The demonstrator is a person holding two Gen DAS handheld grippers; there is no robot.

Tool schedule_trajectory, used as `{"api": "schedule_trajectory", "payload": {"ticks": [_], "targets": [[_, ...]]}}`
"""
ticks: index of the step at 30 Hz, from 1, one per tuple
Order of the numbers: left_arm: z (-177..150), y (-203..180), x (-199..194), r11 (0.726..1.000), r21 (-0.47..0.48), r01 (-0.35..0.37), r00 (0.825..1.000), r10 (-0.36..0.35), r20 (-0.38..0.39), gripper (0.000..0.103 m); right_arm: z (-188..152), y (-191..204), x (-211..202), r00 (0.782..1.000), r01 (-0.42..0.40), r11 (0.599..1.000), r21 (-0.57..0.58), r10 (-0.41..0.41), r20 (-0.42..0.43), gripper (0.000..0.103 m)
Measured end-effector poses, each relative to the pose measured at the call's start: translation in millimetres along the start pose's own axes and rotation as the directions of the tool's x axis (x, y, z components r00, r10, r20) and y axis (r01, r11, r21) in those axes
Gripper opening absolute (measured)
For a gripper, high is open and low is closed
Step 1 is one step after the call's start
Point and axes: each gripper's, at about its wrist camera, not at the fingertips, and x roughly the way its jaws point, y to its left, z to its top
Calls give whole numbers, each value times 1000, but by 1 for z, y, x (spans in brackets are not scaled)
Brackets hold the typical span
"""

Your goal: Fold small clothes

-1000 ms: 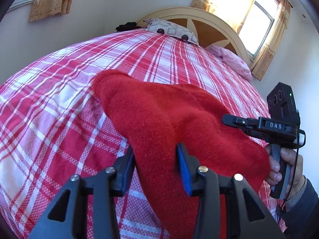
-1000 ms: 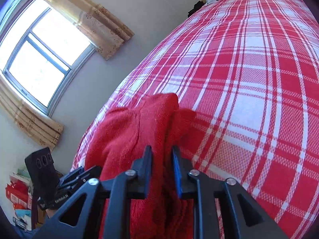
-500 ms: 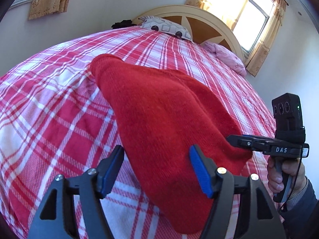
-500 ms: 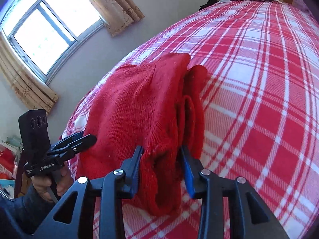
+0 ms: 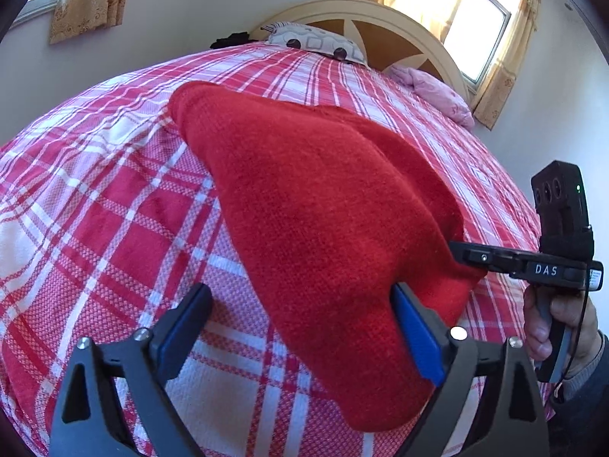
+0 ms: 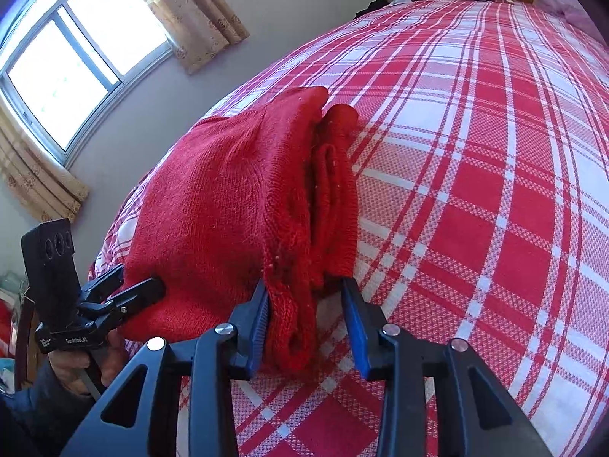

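Left wrist view: your left gripper (image 5: pixel 300 327) jaws opening wide, pads off red sweater (image 5: pixel 327 205); its near edge lay between fingers, beside right pad. Bare plaid bedspread (image 5: pixel 95 205) left of fingers.

Right wrist view: your right gripper (image 6: pixel 306 323) jaws narrow; sweater's folded edge touched left pad, gap at right. Open bedspread right.

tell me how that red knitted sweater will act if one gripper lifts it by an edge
The red knitted sweater is probably floppy: it lies in soft layered folds, so lifted, it would likely sag and unfold. Its fuzzy knit probably grips rather than slips.
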Motion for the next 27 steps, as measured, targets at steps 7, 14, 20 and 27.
{"api": "schedule_trajectory", "payload": {"ticks": [7,14,20,27], "targets": [[-3,1,-7,1000,-7,3,1000,-3,-10,96,-8,4,-7,998,36,999,41,-38,46,43],[-1,-11,-39,996,37,-75,996,74,46,96,-19,29,-41,980,157,987,33,-160,121,51],[-10,-23,-81,985,102,-138,982,122,146,100,-37,73,-91,935,265,963,-46,-245,257,55],[-2,-36,-128,979,119,-167,954,130,269,103,-60,136,-147,862,347,928,-134,-259,435,61]]}}
